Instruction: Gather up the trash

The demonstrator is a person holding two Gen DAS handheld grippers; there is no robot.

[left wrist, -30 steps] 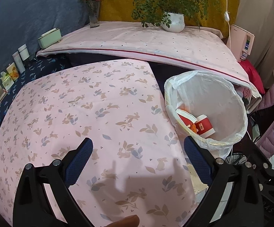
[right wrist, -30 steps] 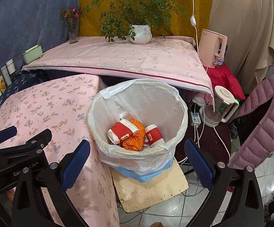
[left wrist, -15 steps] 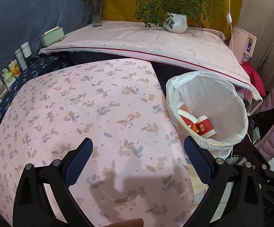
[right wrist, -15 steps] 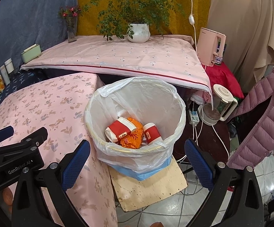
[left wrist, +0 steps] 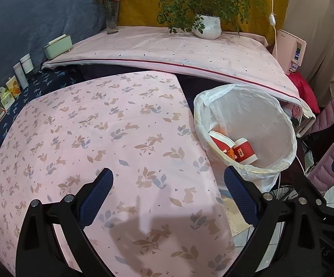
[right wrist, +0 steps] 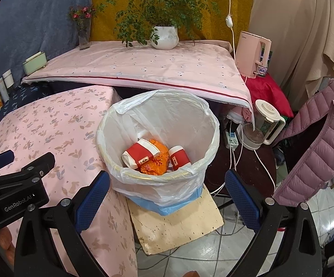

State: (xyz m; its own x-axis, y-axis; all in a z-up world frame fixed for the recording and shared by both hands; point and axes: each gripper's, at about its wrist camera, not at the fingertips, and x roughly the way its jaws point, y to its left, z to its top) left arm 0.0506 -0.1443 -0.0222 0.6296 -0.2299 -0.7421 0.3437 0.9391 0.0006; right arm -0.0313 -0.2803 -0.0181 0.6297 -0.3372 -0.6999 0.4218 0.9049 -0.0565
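Both grippers, left gripper (left wrist: 167, 196) and right gripper (right wrist: 167, 196), hang spread wide and empty; red cups (right wrist: 139, 155) and an orange wrapper (right wrist: 157, 161) sit in the bin (right wrist: 162, 184).

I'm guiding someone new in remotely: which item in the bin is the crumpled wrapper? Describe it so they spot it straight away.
Start at the white-bagged round trash bin standing on the floor beside the pink rabbit-print table. At its bottom, two red-and-white paper cups lie on their sides. The crumpled orange plastic wrapper sits between them, the only orange, shapeless, printed piece there.
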